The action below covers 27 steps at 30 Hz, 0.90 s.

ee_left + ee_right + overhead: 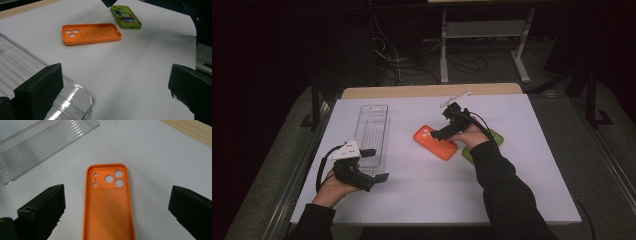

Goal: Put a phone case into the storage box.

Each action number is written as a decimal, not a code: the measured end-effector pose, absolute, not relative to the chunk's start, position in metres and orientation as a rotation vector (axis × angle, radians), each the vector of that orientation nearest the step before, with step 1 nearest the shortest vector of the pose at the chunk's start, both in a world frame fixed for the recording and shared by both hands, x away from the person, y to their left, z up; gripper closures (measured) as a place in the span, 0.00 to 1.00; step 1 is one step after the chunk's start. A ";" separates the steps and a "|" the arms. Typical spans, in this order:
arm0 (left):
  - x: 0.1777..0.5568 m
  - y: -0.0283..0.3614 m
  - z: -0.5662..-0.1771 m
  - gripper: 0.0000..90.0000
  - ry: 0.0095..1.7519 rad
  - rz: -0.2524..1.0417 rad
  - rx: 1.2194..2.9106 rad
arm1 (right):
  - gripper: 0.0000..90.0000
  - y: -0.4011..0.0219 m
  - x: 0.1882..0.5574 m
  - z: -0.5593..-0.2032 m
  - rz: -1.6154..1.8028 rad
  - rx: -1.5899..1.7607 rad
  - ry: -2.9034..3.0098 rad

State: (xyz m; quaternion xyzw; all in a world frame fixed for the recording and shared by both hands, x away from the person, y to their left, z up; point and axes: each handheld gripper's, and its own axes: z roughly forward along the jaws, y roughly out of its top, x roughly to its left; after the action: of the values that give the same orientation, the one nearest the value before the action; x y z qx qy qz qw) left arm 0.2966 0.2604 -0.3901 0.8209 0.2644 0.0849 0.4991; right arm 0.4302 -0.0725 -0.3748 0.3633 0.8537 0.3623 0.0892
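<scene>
Black jaws of my right claw (113, 202) rise wide apart at the bottom of the right gripper view, with the orange phone case (109, 202) lying between them, hollow side up and camera holes at its far end. From above, this claw (452, 125) hovers at the case (435, 142), flat on the white counter (412, 195), with the green phone case (126, 17) just beside it on the right. To take the orange case well, I judge I should lower until the jaws straddle its two long edges, keep them square to the case, and close on the side walls rather than the thin floor. My left claw (372, 165) is also spread and empty, resting near the front end of the clear ribbed tray (373, 131), well apart from both cases.
</scene>
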 end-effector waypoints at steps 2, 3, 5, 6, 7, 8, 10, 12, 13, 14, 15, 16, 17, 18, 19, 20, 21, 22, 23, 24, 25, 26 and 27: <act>0.297 0.261 -0.390 0.00 0.639 0.206 1.987 | 0.00 -0.070 0.433 -0.376 1.073 1.087 2.544; 0.297 0.261 -0.390 0.00 0.639 0.205 1.987 | 0.00 -0.068 0.435 -0.378 1.070 1.086 2.545; 0.297 0.261 -0.390 0.00 0.638 0.204 1.987 | 0.00 -0.063 0.437 -0.380 1.055 1.083 2.556; 0.297 0.261 -0.390 0.00 0.638 0.204 1.986 | 0.00 -0.063 0.437 -0.380 1.055 1.083 2.556; 0.297 0.261 -0.390 0.00 0.637 0.206 1.986 | 0.00 -0.061 0.438 -0.382 1.044 1.084 2.559; 0.297 0.261 -0.390 0.00 0.637 0.206 1.984 | 0.00 -0.058 0.439 -0.384 1.030 1.079 2.561; 0.297 0.262 -0.390 0.00 0.640 0.205 1.984 | 0.00 -0.053 0.441 -0.391 0.999 1.080 2.576; 0.297 0.262 -0.390 0.00 0.643 0.204 1.981 | 0.00 -0.051 0.442 -0.394 0.984 1.077 2.582; 0.297 0.262 -0.390 0.00 0.644 0.204 1.978 | 0.00 -0.048 0.443 -0.399 0.957 1.074 2.596; 0.297 0.263 -0.390 0.00 0.641 0.206 1.982 | 0.00 -0.046 0.444 -0.403 0.933 1.069 2.606; 0.297 0.263 -0.390 0.00 0.641 0.206 1.982 | 0.00 -0.045 0.444 -0.406 0.918 1.057 2.612; 0.297 0.262 -0.390 0.00 0.643 0.202 1.981 | 0.00 -0.044 0.444 -0.408 0.910 1.066 2.614; 0.297 0.262 -0.390 0.00 0.643 0.202 1.981 | 0.00 -0.043 0.445 -0.410 0.903 1.068 2.620; 0.297 0.262 -0.390 0.00 0.640 0.202 1.983 | 0.00 -0.043 0.445 -0.410 0.903 1.068 2.620; 0.297 0.262 -0.390 0.00 0.637 0.204 1.985 | 0.00 -0.041 0.445 -0.415 0.885 1.068 2.625; 0.297 0.262 -0.390 0.00 0.641 0.203 1.985 | 0.00 -0.040 0.445 -0.416 0.877 1.076 2.628; 0.297 0.262 -0.390 0.00 0.641 0.203 1.985 | 0.00 -0.039 0.446 -0.418 0.871 1.067 2.635; 0.297 0.262 -0.390 0.00 0.640 0.202 1.982 | 0.00 -0.038 0.445 -0.419 0.864 1.070 2.639; 0.297 0.262 -0.390 0.00 0.642 0.202 1.981 | 0.00 -0.037 0.445 -0.421 0.854 1.069 2.639; 0.297 0.262 -0.390 0.00 0.641 0.202 1.982 | 0.00 -0.037 0.445 -0.423 0.843 1.064 2.640; 0.297 0.263 -0.390 0.00 0.641 0.203 1.983 | 0.00 -0.036 0.445 -0.425 0.837 1.064 2.643; 0.297 0.263 -0.390 0.00 0.641 0.203 1.983 | 0.00 -0.036 0.445 -0.425 0.837 1.064 2.643; 0.297 0.262 -0.390 0.00 0.640 0.203 1.981 | 0.00 -0.036 0.445 -0.428 0.833 1.079 2.647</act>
State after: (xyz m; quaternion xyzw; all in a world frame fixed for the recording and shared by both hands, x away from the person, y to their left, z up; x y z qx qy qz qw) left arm 0.2967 0.2623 -0.3903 0.8195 0.2648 0.0841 0.5012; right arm 0.4448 -0.0357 -0.4283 0.3613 0.8860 0.2788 0.0822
